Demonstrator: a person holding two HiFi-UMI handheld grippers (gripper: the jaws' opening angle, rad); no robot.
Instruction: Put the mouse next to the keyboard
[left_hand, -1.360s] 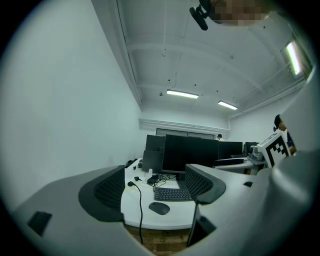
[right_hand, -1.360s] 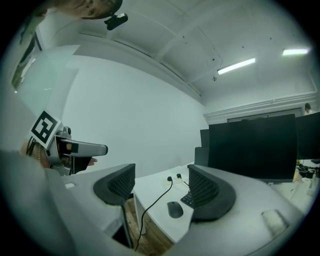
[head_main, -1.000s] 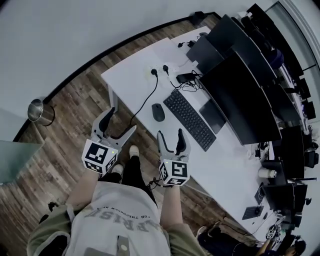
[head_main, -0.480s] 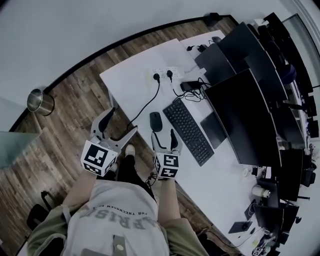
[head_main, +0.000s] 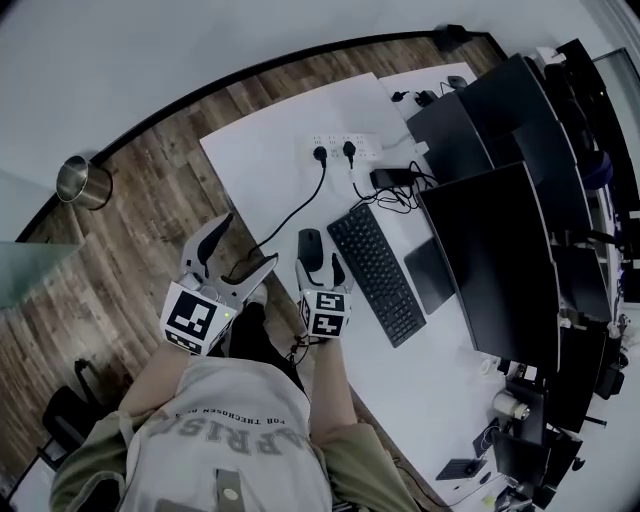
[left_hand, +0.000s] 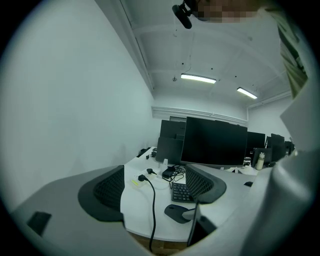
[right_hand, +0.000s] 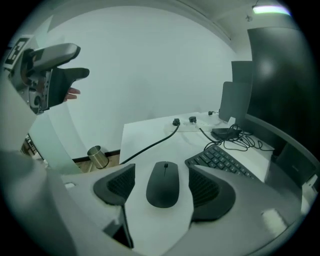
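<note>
A black mouse (head_main: 311, 241) lies on the white table (head_main: 270, 150), a short way left of the black keyboard (head_main: 378, 272). My right gripper (head_main: 320, 268) stands open with its fingers on either side of the mouse's near end. In the right gripper view the mouse (right_hand: 164, 184) sits between the two pads (right_hand: 116, 186), and a gap shows on each side. The keyboard (right_hand: 220, 160) is just to its right. My left gripper (head_main: 238, 252) hangs open and empty over the table's near edge, left of the mouse. In the left gripper view the mouse (left_hand: 176, 212) and the keyboard (left_hand: 181, 191) lie ahead.
A black cable (head_main: 290, 215) runs from a power strip (head_main: 340, 150) across the table to its near edge. Dark monitors (head_main: 500, 250) stand behind the keyboard, with a tangle of wires (head_main: 395, 185) beside them. A metal bin (head_main: 82, 180) stands on the wooden floor.
My right gripper has moved forward over the table and now straddles the mouse. The left gripper has hardly shifted. The mouse has not moved.
</note>
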